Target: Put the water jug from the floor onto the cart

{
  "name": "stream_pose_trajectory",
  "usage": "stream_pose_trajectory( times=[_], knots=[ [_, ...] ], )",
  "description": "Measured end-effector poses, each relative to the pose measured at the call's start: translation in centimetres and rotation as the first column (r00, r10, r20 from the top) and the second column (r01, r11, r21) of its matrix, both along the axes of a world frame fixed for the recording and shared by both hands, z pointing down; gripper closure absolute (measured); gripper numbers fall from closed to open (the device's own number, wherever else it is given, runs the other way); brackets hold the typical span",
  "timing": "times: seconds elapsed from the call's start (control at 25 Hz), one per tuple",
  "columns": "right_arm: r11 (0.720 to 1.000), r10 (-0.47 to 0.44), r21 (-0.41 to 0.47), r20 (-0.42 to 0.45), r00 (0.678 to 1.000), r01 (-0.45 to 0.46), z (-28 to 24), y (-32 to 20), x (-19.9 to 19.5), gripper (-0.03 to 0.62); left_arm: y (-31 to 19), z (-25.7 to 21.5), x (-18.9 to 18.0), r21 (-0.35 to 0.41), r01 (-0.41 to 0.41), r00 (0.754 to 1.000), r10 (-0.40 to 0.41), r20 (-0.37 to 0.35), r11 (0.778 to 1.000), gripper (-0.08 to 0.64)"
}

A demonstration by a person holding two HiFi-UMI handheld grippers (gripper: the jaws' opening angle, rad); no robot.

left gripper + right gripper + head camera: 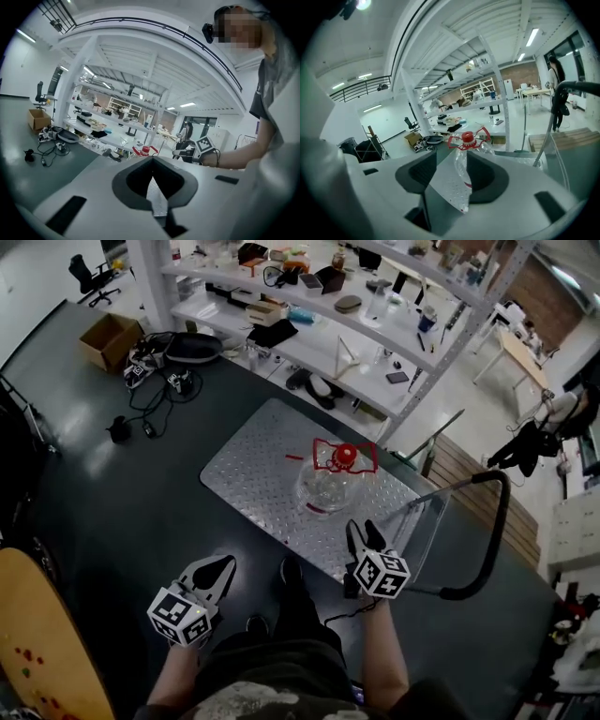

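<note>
Jug (328, 486) on cart (251, 474), shelving (370, 379) behind.

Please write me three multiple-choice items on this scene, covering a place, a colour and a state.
1. Where does the water jug stand?
A. floor
B. cart deck
C. shelf
2. What colour is its cap?
A. blue
B. white
C. red
3. The right gripper is:
A. open and empty
B. shut on the jug
C. shut on the cart handle

Answers:
1 B, it sits on the ribbed metal deck.
2 C, the cap shows red.
3 A, its jaws stand apart, short of the jug.
</note>
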State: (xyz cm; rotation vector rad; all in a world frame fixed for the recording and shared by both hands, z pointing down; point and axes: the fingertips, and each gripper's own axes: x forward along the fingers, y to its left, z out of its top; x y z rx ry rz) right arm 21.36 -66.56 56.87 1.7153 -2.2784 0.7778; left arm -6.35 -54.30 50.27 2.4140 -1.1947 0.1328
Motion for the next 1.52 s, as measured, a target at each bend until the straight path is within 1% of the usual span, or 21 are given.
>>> stream_pose_trajectory(
  times=[0.16, 0.28, 0.36, 0.48, 0.6, 0.72, 0.8, 0.96, 1.04, 1.16, 1.28, 1.4, 1.52],
  knots=[
    [0.999, -0.016, 0.051, 0.02, 1.0, 0.015, -3.2, 5.3, -1.5, 0.402, 3.6, -1.6, 0.0, 0.029, -0.045, 0.999, 0.046, -0.009, 0.999, 0.558],
    [0.996, -0.033, 0.08, 0.028, 0.999, 0.031, -5.8, 8.6, -2.3, 0.403, 5.3, -2.7, 0.7, 0.044, -0.085, 0.996, 0.087, -0.024, 0.995, 0.558],
    [0.993, -0.04, 0.11, 0.033, 0.999, 0.037, -7.6, 10.0, -2.9, 0.408, 5.8, -3.5, 1.0, 0.057, -0.113, 0.993, 0.115, -0.021, 0.992, 0.558],
    [0.987, -0.058, 0.154, 0.051, 0.997, 0.05, -9.9, 11.6, -3.7, 0.51, 6.0, -4.6, 2.0, 0.072, -0.143, 0.989, 0.145, -0.009, 0.987, 0.558],
    [0.976, -0.124, 0.187, 0.064, 0.99, 0.11, -11.7, 13.5, -4.4, 0.523, 7.3, -6.2, 3.7, 0.107, -0.162, 0.987, 0.163, 0.001, 0.981, 0.558],
    [0.961, -0.182, 0.221, 0.043, 0.982, 0.168, -12.6, 15.4, -4.3, 0.523, 9.0, -8.0, 5.6, 0.156, -0.168, 0.986, 0.168, 0.012, 0.973, 0.558],
    [0.952, -0.212, 0.231, 0.02, 0.977, 0.202, -13.0, 17.3, -3.8, 0.528, 10.7, -8.6, 6.9, 0.17, -0.161, 0.987, 0.163, 0.005, 0.972, 0.558],
    [0.94, -0.254, 0.236, 0.001, 0.967, 0.247, -13.5, 22.0, -1.4, 0.591, 14.5, -9.0, 10.5, 0.163, -0.155, 0.987, 0.158, -0.004, 0.974, 0.558],
    [0.933, -0.279, 0.237, -0.002, 0.96, 0.271, -13.8, 24.8, -0.1, 0.6, 16.8, -9.3, 12.7, 0.163, -0.17, 0.985, 0.172, 0.003, 0.972, 0.558],
    [0.923, -0.306, 0.242, -0.016, 0.952, 0.3, -14.0, 28.8, 1.9, 0.6, 20.3, -9.7, 15.7, 0.17, -0.183, 0.983, 0.184, 0.01, 0.968, 0.558],
    [0.918, -0.327, 0.228, -0.034, 0.944, 0.326, -13.0, 32.5, 3.5, 0.601, 24.0, -9.5, 18.0, 0.17, -0.183, 0.983, 0.184, 0.01, 0.968, 0.558],
    [0.917, -0.343, 0.201, -0.042, 0.938, 0.345, -11.7, 35.4, 4.8, 0.601, 27.2, -8.8, 19.5, 0.148, -0.162, 0.987, 0.164, 0.005, 0.975, 0.558],
    [0.922, -0.334, 0.197, -0.027, 0.942, 0.333, -11.4, 37.7, 6.0, 0.601, 30.3, -9.0, 20.5, 0.135, -0.143, 0.989, 0.147, -0.022, 0.98, 0.558]
  ],
)
